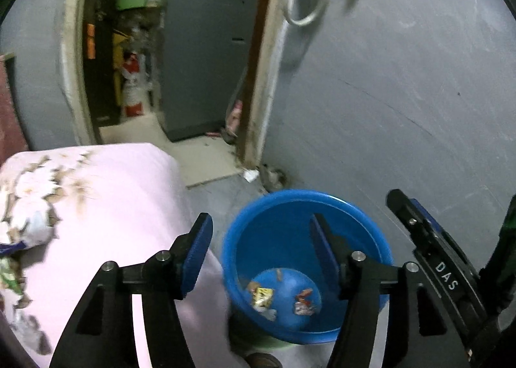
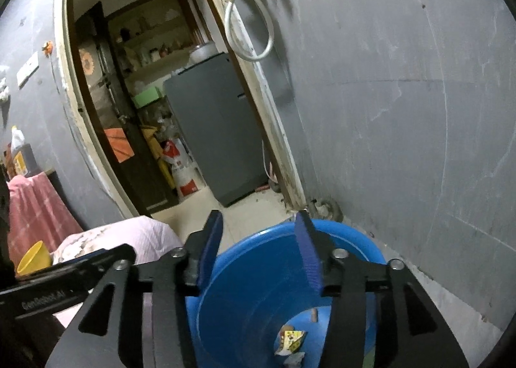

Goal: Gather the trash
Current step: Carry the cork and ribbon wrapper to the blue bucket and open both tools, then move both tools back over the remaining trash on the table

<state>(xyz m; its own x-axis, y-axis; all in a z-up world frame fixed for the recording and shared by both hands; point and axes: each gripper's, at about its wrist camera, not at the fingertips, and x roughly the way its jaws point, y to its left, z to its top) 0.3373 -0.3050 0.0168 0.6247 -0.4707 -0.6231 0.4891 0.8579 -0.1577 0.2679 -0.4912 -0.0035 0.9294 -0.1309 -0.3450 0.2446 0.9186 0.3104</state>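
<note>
A blue plastic bin [image 1: 280,207] stands on the floor against the grey wall; it also shows in the right wrist view [image 2: 338,232]. Wrappers lie at its bottom: a yellow one [image 1: 262,295] and a red-white one [image 1: 304,302] in the left wrist view, and the yellow one [image 2: 292,340] again in the right wrist view. My left gripper [image 1: 261,232] is open and empty above the bin's left rim. My right gripper [image 2: 259,232] is open and empty above the bin; its finger [image 1: 419,226] shows at right in the left wrist view.
A bed with a pink floral sheet [image 1: 106,207] lies left of the bin. A doorway behind leads to a room with a grey appliance [image 1: 203,71] and a red-white cylinder [image 1: 132,87]. A white scrap [image 1: 251,174] lies by the door frame. A yellow cup [image 2: 34,258] sits far left.
</note>
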